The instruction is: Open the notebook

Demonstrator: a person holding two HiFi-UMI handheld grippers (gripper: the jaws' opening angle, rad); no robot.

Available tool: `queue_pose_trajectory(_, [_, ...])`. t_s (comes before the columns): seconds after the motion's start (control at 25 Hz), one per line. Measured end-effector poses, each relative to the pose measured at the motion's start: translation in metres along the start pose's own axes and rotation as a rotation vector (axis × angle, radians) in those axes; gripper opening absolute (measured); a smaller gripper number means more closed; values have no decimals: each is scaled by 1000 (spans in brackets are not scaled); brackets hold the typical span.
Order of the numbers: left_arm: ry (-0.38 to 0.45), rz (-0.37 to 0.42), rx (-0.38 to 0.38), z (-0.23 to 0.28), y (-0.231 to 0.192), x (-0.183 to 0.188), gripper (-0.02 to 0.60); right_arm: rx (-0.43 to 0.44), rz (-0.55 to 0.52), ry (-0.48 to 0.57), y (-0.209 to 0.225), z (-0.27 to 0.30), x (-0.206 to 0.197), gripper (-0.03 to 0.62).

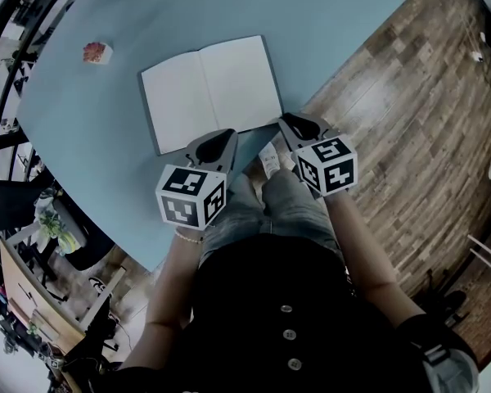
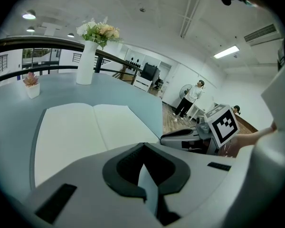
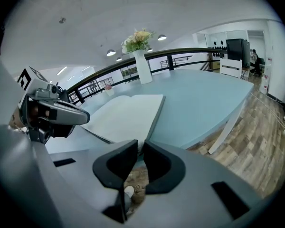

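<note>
The notebook point(image 1: 211, 92) lies open on the light blue table point(image 1: 335, 31), two blank white pages up and its dark cover edge showing along the sides. It fills the near ground in the left gripper view point(image 2: 85, 127) and lies ahead to the left in the right gripper view point(image 3: 128, 113). My left gripper point(image 1: 217, 142) hovers at the book's near edge with its jaws together and nothing between them point(image 2: 142, 146). My right gripper point(image 1: 299, 125) is at the book's near right corner, over the table's edge. Its jaws point(image 3: 140, 146) stand a narrow gap apart, empty.
A white vase of flowers point(image 2: 87, 56) stands at the far side of the table, and a small potted plant point(image 1: 97, 52) sits far left. The table's curved edge runs just right of the notebook, with wooden floor point(image 1: 409, 137) beyond. People point(image 2: 190, 99) stand in the background.
</note>
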State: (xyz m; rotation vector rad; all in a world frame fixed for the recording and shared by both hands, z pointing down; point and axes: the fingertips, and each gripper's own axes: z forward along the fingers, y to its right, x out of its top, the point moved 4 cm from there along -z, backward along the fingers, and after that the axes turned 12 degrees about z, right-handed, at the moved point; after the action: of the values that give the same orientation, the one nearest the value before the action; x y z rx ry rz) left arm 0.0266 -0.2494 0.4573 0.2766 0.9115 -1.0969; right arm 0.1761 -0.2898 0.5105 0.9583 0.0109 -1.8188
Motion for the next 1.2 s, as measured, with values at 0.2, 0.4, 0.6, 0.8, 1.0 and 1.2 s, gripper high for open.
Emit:
queue_pose_trajectory(0.2, [-3, 0, -4, 0, -1, -2, 17, -59, -22, -16, 4, 1, -6, 11])
queue_pose_trajectory(0.4, [-3, 2, -7, 1, -3, 0, 17, -67, -15, -20, 8, -2, -8, 23])
queue_pose_trajectory(0.6, [0, 3, -7, -3, -6, 1, 17, -68, -10, -5, 4, -5, -3, 31])
queue_pose_trajectory(0.8, [1, 5, 1, -6, -2, -1, 17, -57, 8, 34, 0, -10, 2, 43])
queue_pose_trajectory(1.0, [17, 10, 20, -15, -6, 2, 17, -41, 5, 64, -10, -13, 11, 57])
queue_pose_trajectory(1.2, [47, 11, 43, -28, -12, 11, 17, -20, 2, 91, -20, -17, 21, 78])
